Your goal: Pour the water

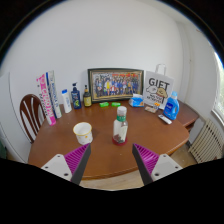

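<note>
Gripper is hovering over the near edge of a round, glossy wooden table, fingers standing apart with nothing between them, magenta pads facing inward. A clear plastic bottle is standing upright just beyond the fingers, with a pale cylindrical paper cup sitting close beside it.

Warm reddish-brown wood table. On it, a clear bottle with red label and green cap; left of that, a cream paper cup. Behind the bottle, a dark-framed group photo. Blue jug off right. Gripper pads are magenta.
</note>
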Demonstrator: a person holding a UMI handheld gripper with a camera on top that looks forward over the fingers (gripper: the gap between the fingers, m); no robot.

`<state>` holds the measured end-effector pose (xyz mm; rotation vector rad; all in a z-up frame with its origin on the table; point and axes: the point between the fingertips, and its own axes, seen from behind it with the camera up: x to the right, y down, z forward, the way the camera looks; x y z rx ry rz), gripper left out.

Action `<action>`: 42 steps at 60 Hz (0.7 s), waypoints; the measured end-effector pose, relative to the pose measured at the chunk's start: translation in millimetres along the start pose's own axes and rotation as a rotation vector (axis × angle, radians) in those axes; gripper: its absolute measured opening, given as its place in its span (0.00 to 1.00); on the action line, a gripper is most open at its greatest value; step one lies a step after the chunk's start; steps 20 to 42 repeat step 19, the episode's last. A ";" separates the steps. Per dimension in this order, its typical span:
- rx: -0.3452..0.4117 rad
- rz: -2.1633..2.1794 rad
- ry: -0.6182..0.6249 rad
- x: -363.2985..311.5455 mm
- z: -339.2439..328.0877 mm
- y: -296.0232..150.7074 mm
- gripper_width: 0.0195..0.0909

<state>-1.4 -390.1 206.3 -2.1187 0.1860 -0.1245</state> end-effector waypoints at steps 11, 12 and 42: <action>0.014 -0.047 0.022 -0.1 -17.2 -0.1 0.92; 0.014 -0.052 0.024 0.7 -17.8 -0.2 0.92; 0.004 -0.072 0.021 -0.9 -19.6 2.6 0.92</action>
